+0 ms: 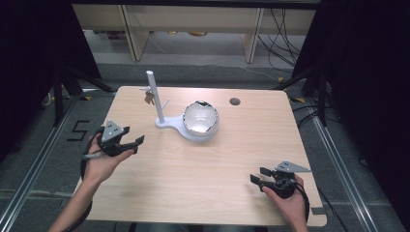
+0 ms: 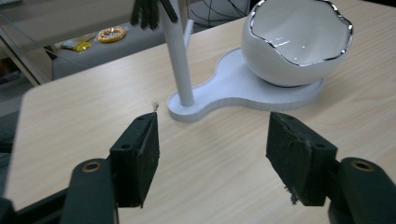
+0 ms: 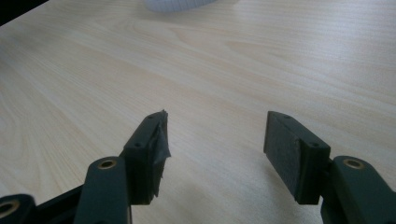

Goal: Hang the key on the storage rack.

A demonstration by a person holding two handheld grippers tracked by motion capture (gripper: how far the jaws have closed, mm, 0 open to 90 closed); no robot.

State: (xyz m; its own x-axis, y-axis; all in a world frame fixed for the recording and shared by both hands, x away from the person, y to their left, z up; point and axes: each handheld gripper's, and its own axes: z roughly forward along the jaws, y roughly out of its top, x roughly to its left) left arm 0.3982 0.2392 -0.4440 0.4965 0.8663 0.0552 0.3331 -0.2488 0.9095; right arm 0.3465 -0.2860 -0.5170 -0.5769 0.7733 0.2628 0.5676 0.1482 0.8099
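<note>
Jaws of left gripper [image 1: 134,137] and right gripper [image 1: 257,175] apart, empty; stand [image 1: 167,122] near left.

Bare desk [image 1: 203,179] lies open between both hands; the white post [image 1: 154,99] with hanging keys [image 1: 149,97] and the bowl [image 1: 200,118] on its base block the far centre.

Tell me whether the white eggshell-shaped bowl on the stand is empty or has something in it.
Empty. The bowl sits upright on the white stand, and its glossy inside shows bare white with reflections.
</note>
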